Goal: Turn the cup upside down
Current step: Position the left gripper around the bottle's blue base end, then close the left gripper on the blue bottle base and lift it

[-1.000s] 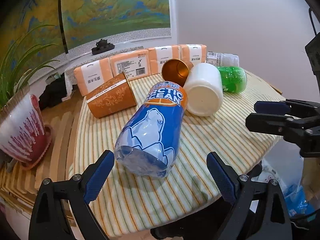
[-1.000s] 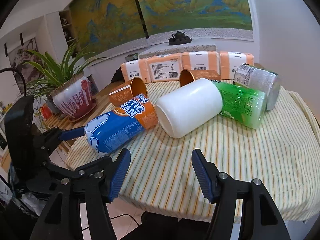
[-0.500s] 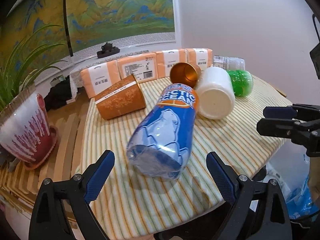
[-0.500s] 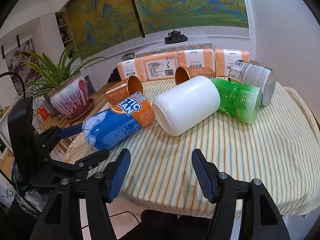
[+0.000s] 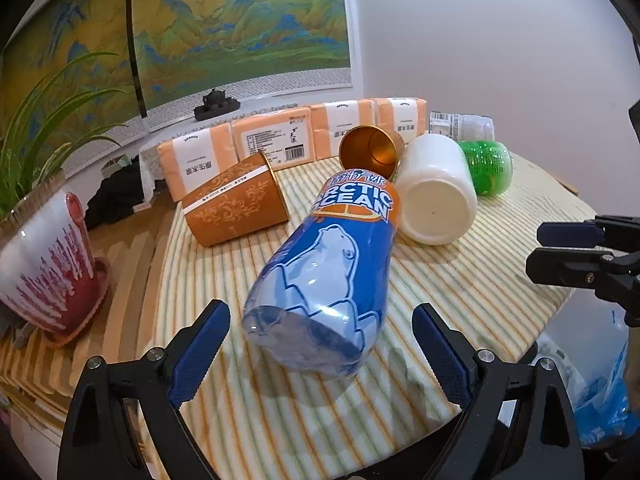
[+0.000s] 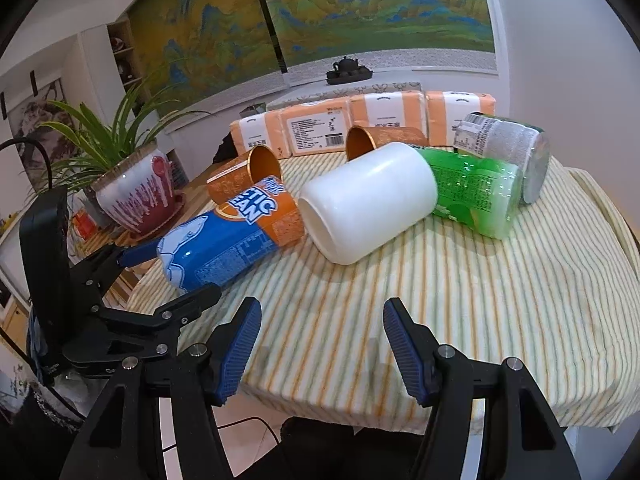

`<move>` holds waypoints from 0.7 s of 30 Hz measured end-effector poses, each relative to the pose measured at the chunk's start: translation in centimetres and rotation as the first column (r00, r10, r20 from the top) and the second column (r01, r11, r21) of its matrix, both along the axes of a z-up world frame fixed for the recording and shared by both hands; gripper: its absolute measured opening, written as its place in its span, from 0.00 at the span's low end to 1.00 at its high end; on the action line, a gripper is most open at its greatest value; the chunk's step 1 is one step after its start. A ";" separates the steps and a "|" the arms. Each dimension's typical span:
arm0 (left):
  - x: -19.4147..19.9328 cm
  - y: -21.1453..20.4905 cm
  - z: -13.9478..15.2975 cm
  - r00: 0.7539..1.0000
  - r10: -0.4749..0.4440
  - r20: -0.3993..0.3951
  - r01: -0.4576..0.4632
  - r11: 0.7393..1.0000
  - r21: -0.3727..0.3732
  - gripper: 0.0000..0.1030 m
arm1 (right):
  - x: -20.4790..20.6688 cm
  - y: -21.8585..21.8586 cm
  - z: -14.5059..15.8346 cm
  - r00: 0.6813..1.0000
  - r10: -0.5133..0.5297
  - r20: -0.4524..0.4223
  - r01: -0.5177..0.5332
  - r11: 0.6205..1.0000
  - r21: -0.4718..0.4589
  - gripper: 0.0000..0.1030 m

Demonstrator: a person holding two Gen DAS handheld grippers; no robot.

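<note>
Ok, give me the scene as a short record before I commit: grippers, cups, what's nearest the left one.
left gripper: open, empty, fingers either side of the blue cup's base
right gripper: open, empty, over the table's near edge
blue cup: on its side, base toward left gripper
white cup: on its side, beside the blue cup
orange cups: two, on their sides
green cup: on its side, behind the white cup
table: striped cloth
flipped so far: none
</note>
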State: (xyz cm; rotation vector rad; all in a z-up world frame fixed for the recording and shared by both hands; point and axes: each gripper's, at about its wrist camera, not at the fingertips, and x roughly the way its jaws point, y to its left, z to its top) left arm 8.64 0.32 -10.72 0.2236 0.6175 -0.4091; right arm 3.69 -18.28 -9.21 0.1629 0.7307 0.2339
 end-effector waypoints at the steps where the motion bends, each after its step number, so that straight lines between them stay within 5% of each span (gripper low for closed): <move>1: 0.0 0.0 -0.1 1.000 0.004 -0.001 -0.004 1.000 -0.005 0.88 | 0.0 -0.2 0.0 1.000 -0.002 -0.001 0.002 1.000 0.000 0.58; 6: 0.1 0.1 -0.2 0.999 0.031 -0.007 -0.031 0.999 -0.011 0.74 | -0.1 -0.3 -0.1 1.000 0.000 -0.002 0.000 1.000 -0.001 0.58; 21: -2.7 0.5 2.0 0.996 0.060 0.059 -0.058 0.998 -0.023 0.73 | -0.4 -1.3 0.0 1.000 -0.015 0.007 0.015 1.000 0.021 0.58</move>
